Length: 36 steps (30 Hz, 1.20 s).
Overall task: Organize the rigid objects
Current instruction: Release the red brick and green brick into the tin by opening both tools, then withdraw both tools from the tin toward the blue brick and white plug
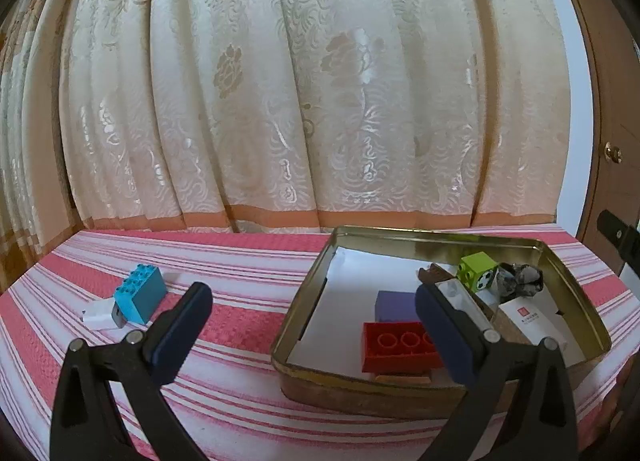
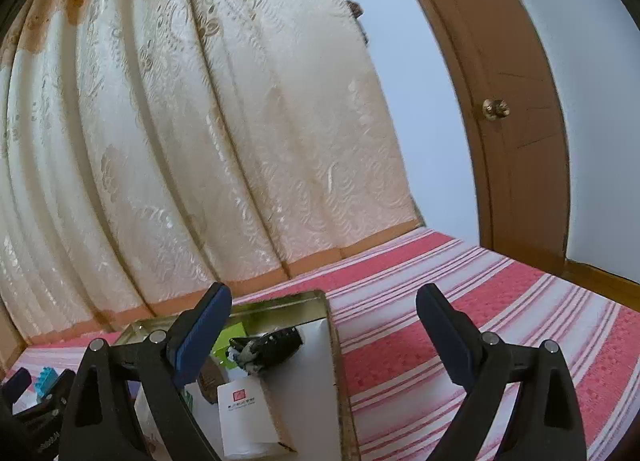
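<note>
Lying on the far left of the pink-and-white striped cloth (image 1: 248, 261) covering the table are a blue building block (image 1: 141, 293) and, touching its near-left corner, a small white charger plug (image 1: 100, 315). Both are sitting well apart from the tin. The left claw (image 1: 314, 325) is hovering released, its blue-padded fingers (image 1: 182, 335) standing wide with nothing between them; one is hanging over the bare cloth, the other over the tin's inside.

Moving right, the gold-rimmed metal tin (image 1: 576, 273) is resting on the cloth, lined with white paper. A red building block (image 1: 396, 347) is lying near its front wall with a purple block (image 1: 396, 305) just behind it. Further right in the tin, a green cube with printed faces (image 1: 478, 271) is sitting beside a crumpled dark-and-white wad (image 1: 520, 279), and a white card box with a red square mark (image 1: 534, 321) is lying nearer. A small brown piece (image 1: 432, 273) is showing behind the left claw's right finger; what it is cannot be told.

In the right wrist view, the right claw (image 2: 320, 335) is hanging released, empty, one finger over the tin (image 2: 280, 299) and the other over the bare cloth to its right. A cream patterned curtain (image 1: 280, 81) is hanging behind the table, and a brown door (image 2: 516, 101) with a brass knob is standing at the far right.
</note>
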Available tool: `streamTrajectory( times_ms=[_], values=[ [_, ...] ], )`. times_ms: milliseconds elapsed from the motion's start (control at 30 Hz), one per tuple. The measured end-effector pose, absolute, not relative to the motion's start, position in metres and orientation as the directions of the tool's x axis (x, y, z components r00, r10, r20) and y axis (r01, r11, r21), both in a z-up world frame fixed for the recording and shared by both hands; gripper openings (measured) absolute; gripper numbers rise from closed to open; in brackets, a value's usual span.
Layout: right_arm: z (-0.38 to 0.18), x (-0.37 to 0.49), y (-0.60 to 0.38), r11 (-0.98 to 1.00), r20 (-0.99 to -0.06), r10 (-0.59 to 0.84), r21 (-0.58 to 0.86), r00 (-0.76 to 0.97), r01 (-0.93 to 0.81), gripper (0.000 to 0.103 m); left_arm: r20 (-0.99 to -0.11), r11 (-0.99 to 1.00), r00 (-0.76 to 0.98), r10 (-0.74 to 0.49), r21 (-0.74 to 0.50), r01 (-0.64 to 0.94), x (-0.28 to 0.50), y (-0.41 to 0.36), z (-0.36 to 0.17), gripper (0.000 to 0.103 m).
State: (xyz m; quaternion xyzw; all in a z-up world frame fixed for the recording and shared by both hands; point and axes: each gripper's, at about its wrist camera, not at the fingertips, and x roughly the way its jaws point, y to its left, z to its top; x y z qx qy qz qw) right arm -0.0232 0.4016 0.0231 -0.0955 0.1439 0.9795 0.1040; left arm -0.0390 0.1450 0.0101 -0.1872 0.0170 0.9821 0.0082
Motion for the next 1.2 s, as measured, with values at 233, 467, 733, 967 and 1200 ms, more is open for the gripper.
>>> streamTrajectory(
  times_ms=[233, 467, 733, 967, 1200],
  values=[
    [0.026, -0.009, 0.392, -0.935, -0.175, 0.235, 0.228, -0.956, -0.272, 0.095, -0.357, -0.999, -0.934, 0.017, 0.019, -0.026, -0.036, 0.141, 0.011, 0.103],
    [0.029, 0.005, 0.375, -0.935, -0.124, 0.278, 0.195, -0.953, -0.298, 0.095, -0.325, -0.999, -0.946, 0.018, 0.040, -0.033, -0.029, 0.140, 0.013, 0.103],
    [0.026, 0.011, 0.374, -0.921, -0.142, 0.291, 0.226, -0.946, -0.317, 0.095, -0.322, -0.999, -0.947, 0.012, 0.030, -0.023, -0.025, 0.129, 0.013, 0.103],
    [0.025, 0.019, 0.365, -0.913, -0.159, 0.317, 0.217, -0.935, -0.346, 0.095, -0.323, -0.999, -0.946, 0.022, 0.036, -0.035, -0.024, 0.127, 0.013, 0.103],
    [0.026, 0.022, 0.350, -0.923, -0.153, 0.306, 0.194, -0.940, -0.332, 0.095, -0.318, -0.998, -0.947, 0.044, 0.031, -0.057, -0.020, 0.122, 0.014, 0.103]
  ],
)
